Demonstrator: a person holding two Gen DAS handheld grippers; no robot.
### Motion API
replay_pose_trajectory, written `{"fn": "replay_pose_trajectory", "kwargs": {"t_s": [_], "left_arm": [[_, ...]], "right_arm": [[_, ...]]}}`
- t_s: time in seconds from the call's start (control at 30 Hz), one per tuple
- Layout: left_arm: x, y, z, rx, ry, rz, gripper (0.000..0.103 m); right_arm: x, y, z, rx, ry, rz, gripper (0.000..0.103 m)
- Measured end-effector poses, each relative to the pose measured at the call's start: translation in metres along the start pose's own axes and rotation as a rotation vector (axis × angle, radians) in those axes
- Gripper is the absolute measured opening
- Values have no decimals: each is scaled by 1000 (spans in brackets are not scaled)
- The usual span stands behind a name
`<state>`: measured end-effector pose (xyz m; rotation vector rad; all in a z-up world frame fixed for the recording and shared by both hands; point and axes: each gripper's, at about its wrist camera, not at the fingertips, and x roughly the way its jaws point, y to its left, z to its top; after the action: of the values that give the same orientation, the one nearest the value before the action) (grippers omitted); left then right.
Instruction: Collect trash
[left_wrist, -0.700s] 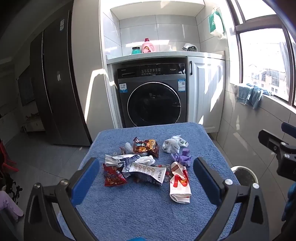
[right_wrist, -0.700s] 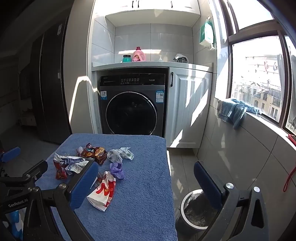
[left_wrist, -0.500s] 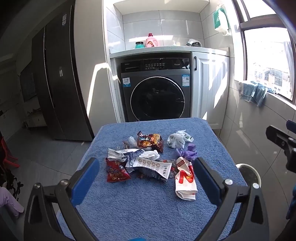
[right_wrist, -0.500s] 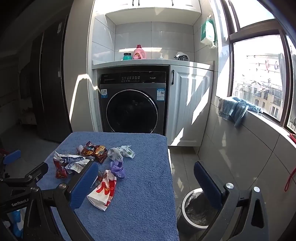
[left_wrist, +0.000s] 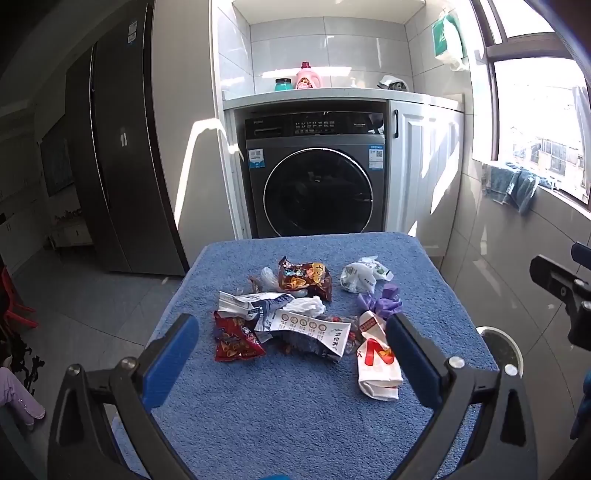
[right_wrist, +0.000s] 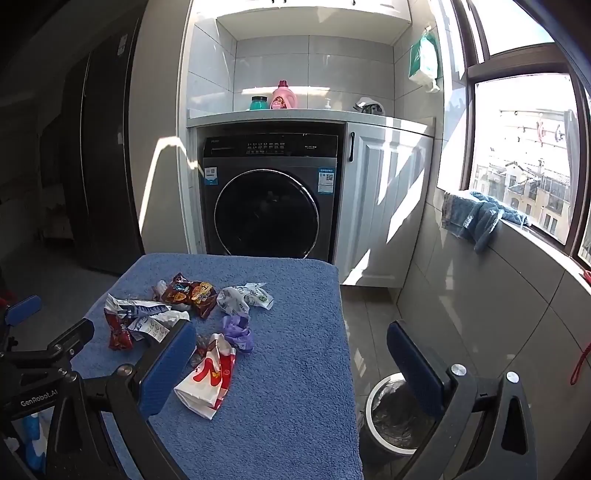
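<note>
Crumpled snack wrappers lie scattered in a loose cluster on a tabletop (left_wrist: 295, 424) draped in blue towelling, with a washing machine (left_wrist: 317, 177) behind it and a lined bin (right_wrist: 391, 413) on the floor just beside its right edge. Both the left tongs (left_wrist: 291, 350) and the right tongs (right_wrist: 291, 350) stand wide and empty, hovering above the near side of the pile, touching nothing. The litter looks light, thin and crinkly, likely to slip or spring open unless pinched across a bunched fold rather than a flat face. Nearest is a white-and-red paper bag (left_wrist: 376, 365), creased and partly flattened; its puckered upper end seems the surest place to grip. Beside it sit a purple twist of film (left_wrist: 382, 301), a red foil packet (left_wrist: 234, 338), a white printed sachet (left_wrist: 314, 328), a brown snack bag (left_wrist: 304, 277) and a balled white wrapper (left_wrist: 362, 275)
</note>
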<state>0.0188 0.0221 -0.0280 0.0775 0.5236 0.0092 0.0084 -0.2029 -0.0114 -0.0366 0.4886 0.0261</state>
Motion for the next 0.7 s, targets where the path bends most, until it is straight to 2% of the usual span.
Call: {"fn": "replay_pose_trajectory", "kwargs": {"t_s": [0.7], "left_arm": [[9,5,1,-11,18,12,102]], "right_arm": [[6,-1,-2,4,15,-1,103]]}}
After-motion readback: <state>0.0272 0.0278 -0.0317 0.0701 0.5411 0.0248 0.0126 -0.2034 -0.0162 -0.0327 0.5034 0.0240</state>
